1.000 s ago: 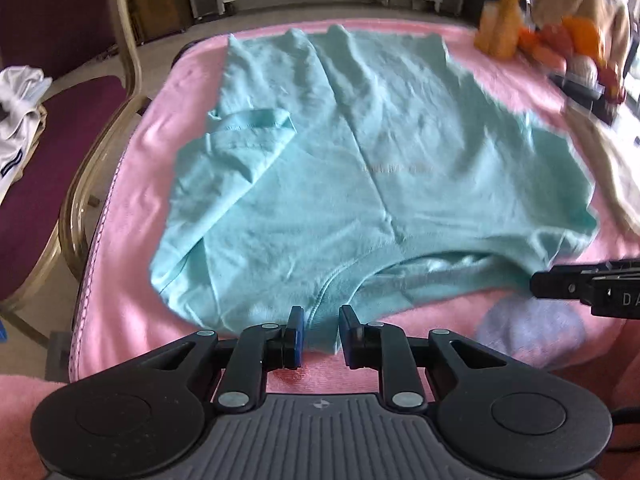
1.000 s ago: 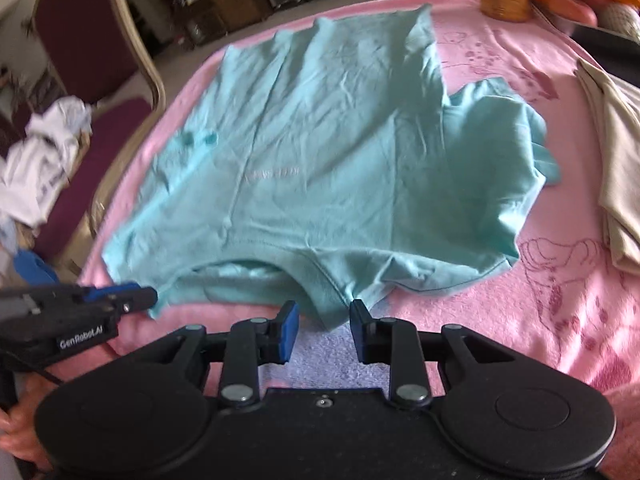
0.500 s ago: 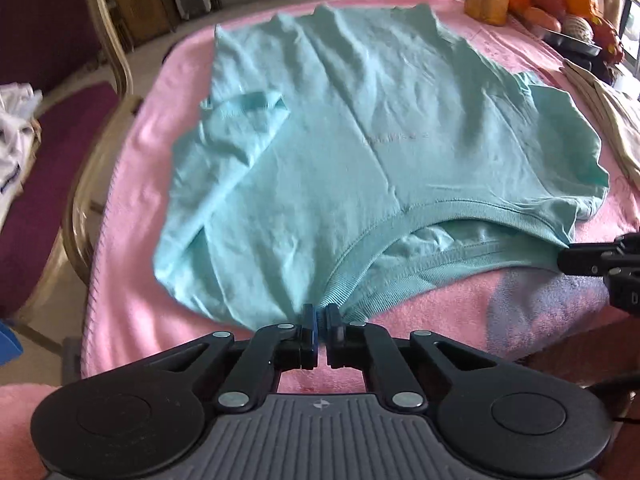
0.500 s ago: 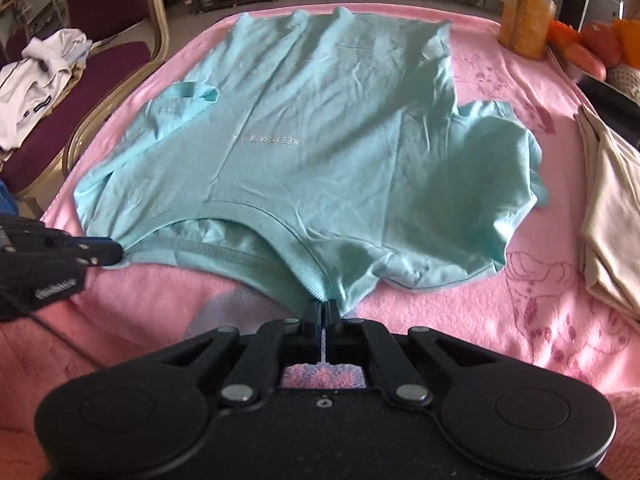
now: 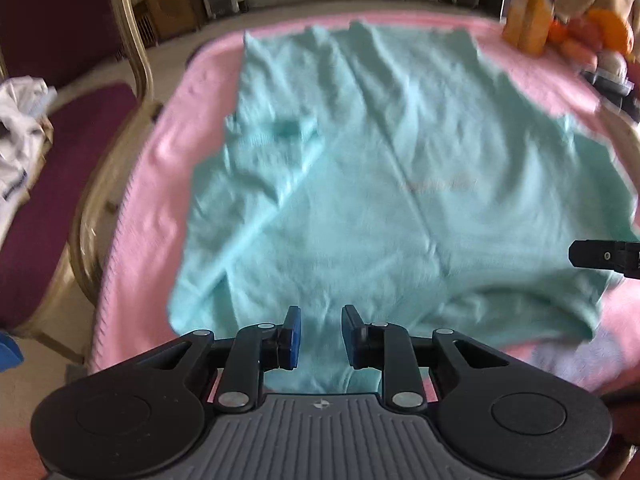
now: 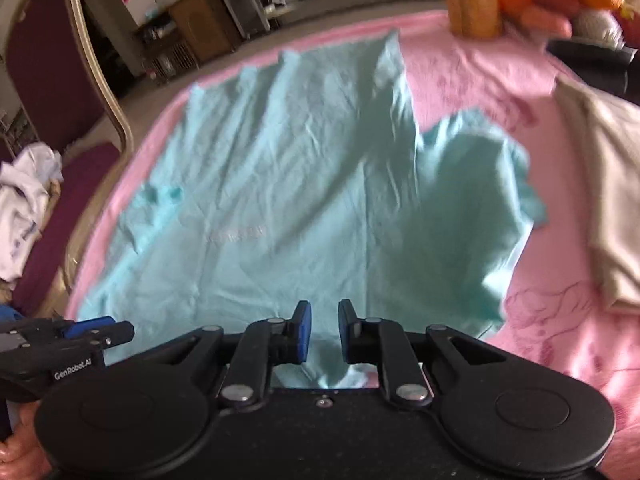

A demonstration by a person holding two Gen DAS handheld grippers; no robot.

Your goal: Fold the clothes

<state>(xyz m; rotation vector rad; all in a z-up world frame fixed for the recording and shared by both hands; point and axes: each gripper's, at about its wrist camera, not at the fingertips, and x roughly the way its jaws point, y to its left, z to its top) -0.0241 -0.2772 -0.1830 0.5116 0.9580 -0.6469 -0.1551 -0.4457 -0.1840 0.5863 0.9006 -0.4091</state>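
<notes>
On pink cloth (image 5: 160,184) — tee (image 5: 380,200) spread flat, unfolded; left gripper (image 5: 320,334), right gripper (image 6: 323,330) — jaws opening over collar edge, unpinched; folding all ahead

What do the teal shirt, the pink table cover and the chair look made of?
Teal shirt: soft knit, likely cotton jersey, matte; it drapes and holds fine creases.
Pink table cover: looks like a fuzzy fleece or terry blanket, matte, with a faint printed pattern.
Chair: frame looks like gold-painted metal, slightly glossy; seat and back in maroon fabric, possibly velvet. Motion blur leaves the weave unclear.
</notes>
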